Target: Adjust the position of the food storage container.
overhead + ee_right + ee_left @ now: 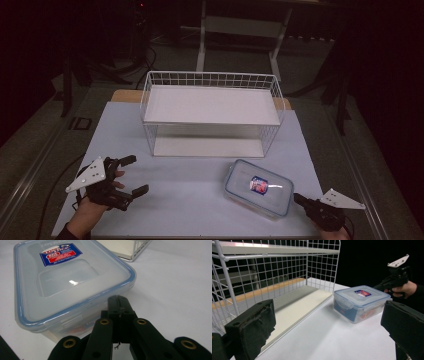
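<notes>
A clear plastic box [258, 187] with a blue-rimmed lid and a red-and-blue label is lying flat on the counter [190, 200]. Its lid is sitting closed, and it is resting slightly askew just in front of the wire shelf [210, 112].

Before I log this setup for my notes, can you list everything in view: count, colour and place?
wire shelf rack: one, white, two tiers, at the far middle of the sheet.
food container: one, clear with a blue-rimmed lid and a red and blue label, lid on, near right, in front of the rack.
table sheet: one, pale, covers the table under everything.
wooden edge: one, tan, behind the rack.
left hand-held gripper: one, black with a grey plate, near left, jaws open, nothing between them.
right hand-held gripper: one, black with a grey plate, near right, jaws shut, tip close to the container's near end.
</notes>
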